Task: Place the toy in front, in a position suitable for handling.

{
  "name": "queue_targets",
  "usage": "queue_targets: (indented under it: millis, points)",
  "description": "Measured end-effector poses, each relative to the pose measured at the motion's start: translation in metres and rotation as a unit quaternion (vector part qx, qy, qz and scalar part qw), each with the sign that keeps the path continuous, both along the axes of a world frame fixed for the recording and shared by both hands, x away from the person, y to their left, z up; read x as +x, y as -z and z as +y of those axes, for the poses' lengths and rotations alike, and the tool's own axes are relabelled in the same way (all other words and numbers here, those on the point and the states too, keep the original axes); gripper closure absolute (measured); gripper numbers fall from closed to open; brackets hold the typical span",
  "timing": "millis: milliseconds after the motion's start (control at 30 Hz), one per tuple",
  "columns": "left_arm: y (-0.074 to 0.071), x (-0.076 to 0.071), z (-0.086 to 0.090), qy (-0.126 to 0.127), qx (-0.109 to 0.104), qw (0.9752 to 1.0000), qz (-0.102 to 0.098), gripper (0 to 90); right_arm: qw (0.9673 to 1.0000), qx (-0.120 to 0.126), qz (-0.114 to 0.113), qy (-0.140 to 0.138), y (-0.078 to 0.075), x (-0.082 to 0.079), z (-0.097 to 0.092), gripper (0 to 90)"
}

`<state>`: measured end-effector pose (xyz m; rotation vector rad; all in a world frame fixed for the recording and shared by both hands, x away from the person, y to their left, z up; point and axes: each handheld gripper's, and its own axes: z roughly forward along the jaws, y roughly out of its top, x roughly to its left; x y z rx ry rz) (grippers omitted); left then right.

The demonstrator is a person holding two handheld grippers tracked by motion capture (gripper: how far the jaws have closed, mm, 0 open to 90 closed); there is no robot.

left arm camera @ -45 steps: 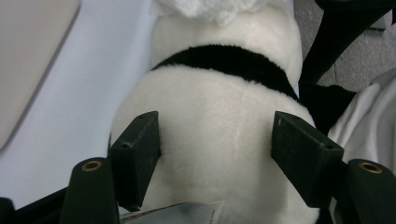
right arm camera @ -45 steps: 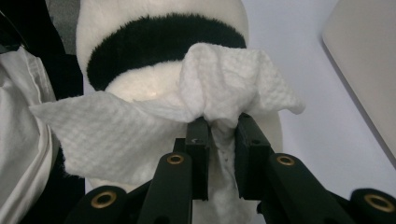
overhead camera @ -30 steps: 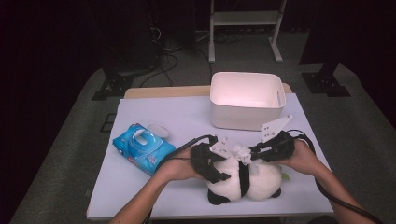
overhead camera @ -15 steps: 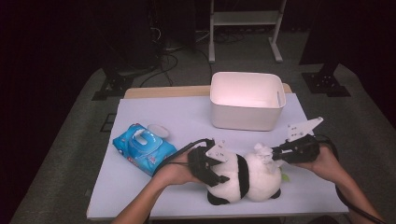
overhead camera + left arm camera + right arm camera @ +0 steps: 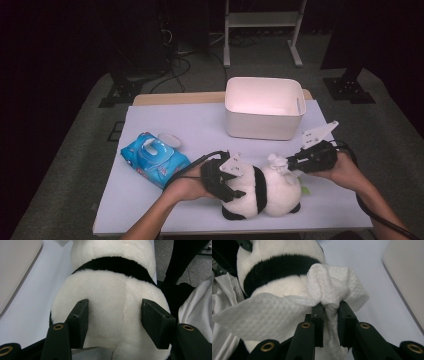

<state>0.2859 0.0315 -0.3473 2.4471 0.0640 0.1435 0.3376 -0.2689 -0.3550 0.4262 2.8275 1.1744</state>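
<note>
The table [image 5: 165, 125], covered in pale lilac, carries everything here. At its far side stands a white bin [image 5: 263, 114], open and apparently empty. Near the front edge lies a toy panda [image 5: 262, 190] on its side, and well to its left sits a blue pack of wipes [image 5: 152, 159] with its lid flap up.

The left gripper [image 5: 226, 181] holds the panda: in the left gripper view its two black pads press into the white plush [image 5: 112, 315] from either side, set at a middling width. The right gripper [image 5: 291, 162] reaches in from the right, its jaws drawn narrow and pinching a bunched white wipe [image 5: 329, 287]; one loose corner of that wipe drapes over the panda's fur just below the black band.

The work looks like wiping the toy clean while the other hand steadies it. The main risk is the wipe slipping free, since only a twisted fold sits between the pads, and a hard drag across the fur could pull it out. The soft plush may also squirm or roll under the left pads if the rubbing pushes sideways. The panda lies close to the front edge of the table, so a strong shove could send it off.
</note>
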Motion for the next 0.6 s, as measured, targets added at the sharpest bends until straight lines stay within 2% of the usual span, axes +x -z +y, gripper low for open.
queue_targets:
  millis: [167, 233, 400, 600]
  points:
    - [0.0, -0.002, 0.001, 0.002, -0.001, 1.0, -0.002, 40.5, 0.9997, -0.01, -0.004, -0.021, -0.004, 0.009, 0.026, 77.0]
    - [0.001, -0.002, 0.003, 0.001, -0.004, 1.0, 0.001, 40.5, 0.9998, -0.009, 0.0, -0.02, -0.003, 0.011, 0.027, 77.0]
    - [0.001, -0.002, 0.003, 0.0, -0.007, 1.0, 0.003, 40.9, 1.0, 0.004, 0.004, -0.002, 0.002, 0.01, 0.01, 77.0]
    - [0.003, 0.003, 0.007, -0.007, -0.008, 0.9999, 0.011, 41.1, 0.9989, 0.024, 0.015, 0.038, 0.016, -0.001, -0.024, 77.0]
